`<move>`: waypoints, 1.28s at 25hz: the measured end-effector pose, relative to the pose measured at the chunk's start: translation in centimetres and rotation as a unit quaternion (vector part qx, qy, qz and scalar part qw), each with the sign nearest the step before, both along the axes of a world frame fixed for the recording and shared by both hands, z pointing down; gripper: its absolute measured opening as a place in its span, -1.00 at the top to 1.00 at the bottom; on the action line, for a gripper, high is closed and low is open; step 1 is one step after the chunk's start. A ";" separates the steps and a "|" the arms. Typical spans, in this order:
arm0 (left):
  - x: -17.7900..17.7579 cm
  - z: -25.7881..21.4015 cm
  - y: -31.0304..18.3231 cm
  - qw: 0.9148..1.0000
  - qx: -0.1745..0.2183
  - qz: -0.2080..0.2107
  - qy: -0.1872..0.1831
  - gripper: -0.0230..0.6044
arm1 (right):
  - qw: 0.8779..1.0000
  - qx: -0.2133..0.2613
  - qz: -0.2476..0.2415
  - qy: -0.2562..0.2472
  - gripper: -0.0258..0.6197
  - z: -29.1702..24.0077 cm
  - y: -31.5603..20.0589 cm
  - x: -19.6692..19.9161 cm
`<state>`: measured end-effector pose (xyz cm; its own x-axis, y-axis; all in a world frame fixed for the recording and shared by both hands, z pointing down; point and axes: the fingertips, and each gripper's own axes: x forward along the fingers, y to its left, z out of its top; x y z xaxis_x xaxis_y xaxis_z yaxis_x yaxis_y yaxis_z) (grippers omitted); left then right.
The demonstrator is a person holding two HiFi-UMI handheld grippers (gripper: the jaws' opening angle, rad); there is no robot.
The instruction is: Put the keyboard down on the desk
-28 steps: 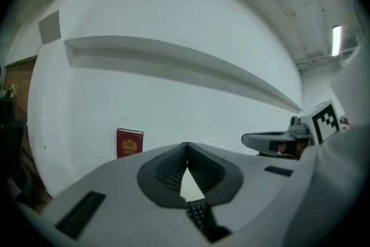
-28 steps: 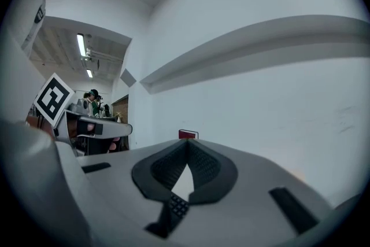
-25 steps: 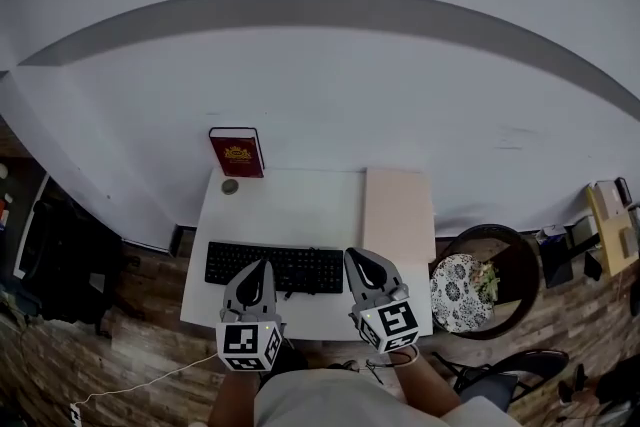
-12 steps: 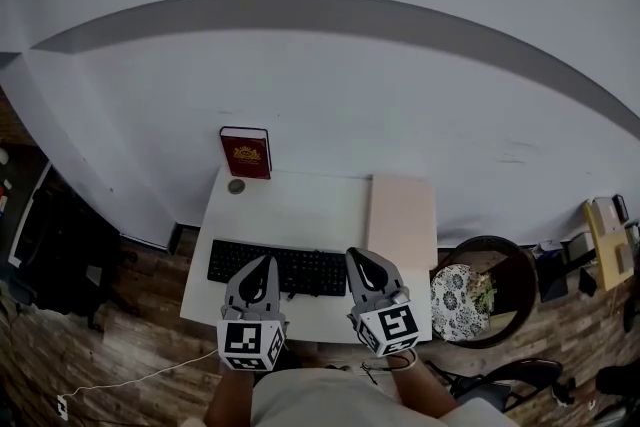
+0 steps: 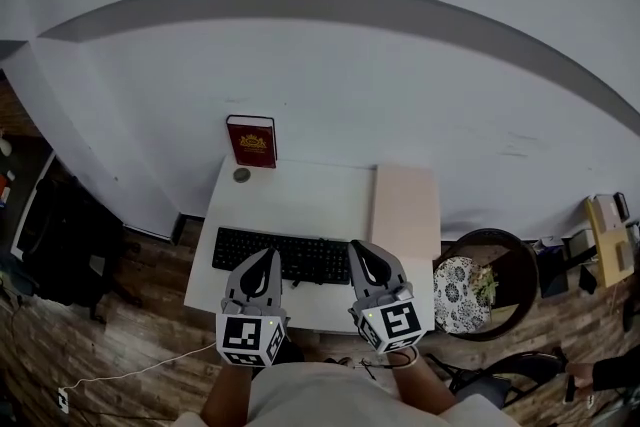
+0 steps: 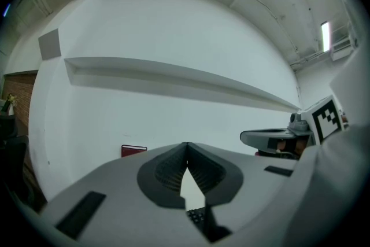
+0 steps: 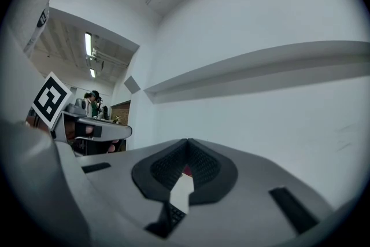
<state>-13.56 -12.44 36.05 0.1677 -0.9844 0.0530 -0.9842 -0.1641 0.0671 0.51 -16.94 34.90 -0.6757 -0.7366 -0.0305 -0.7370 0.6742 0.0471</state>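
Only the head view shows the flat black keyboard (image 5: 282,256) whole on the white table (image 5: 300,200). Left tool (image 5: 267,255) and right tool (image 5: 359,249): ribbed pads together, empty.

L gripper (image 5: 268,257): jaws fully closed, tips meeting, nothing btwn them. R gripper (image 5: 358,248): same, closed and empty. Both sit side by side, approx. parallel, tips fwd, marker cubes toward the torso. Forearms (image 5: 432,383) low, angled inward.

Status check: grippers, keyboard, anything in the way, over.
Left gripper shut, empty. Right gripper shut, empty. Keyboard lying on desk below both. Red book, beige board clear of it.
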 end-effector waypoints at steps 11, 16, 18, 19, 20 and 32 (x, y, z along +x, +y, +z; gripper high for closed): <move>-0.3 -0.3 0.8 1.000 0.001 0.001 0.001 0.89 | 1.000 0.005 0.015 -0.006 0.91 -0.5 0.7 0.8; -0.1 -0.1 1.0 1.000 0.002 0.001 0.005 0.89 | 1.000 0.002 0.012 -0.001 0.91 -0.3 0.7 0.8; -0.1 -0.1 1.0 1.000 0.003 0.000 0.005 0.90 | 1.000 -0.001 0.011 -0.001 0.91 -0.2 0.7 0.8; -0.1 -0.1 1.0 1.000 0.003 -0.001 0.006 0.90 | 1.000 -0.002 0.010 -0.001 0.91 -0.2 0.6 0.8; -0.2 -0.1 1.0 1.000 0.004 -0.002 0.006 0.90 | 1.000 -0.003 0.009 -0.001 0.91 -0.1 0.5 0.8; -1.0 -0.5 0.4 1.000 0.010 -0.022 0.009 0.89 | 1.000 0.006 -0.006 0.005 0.91 -0.5 -0.3 0.2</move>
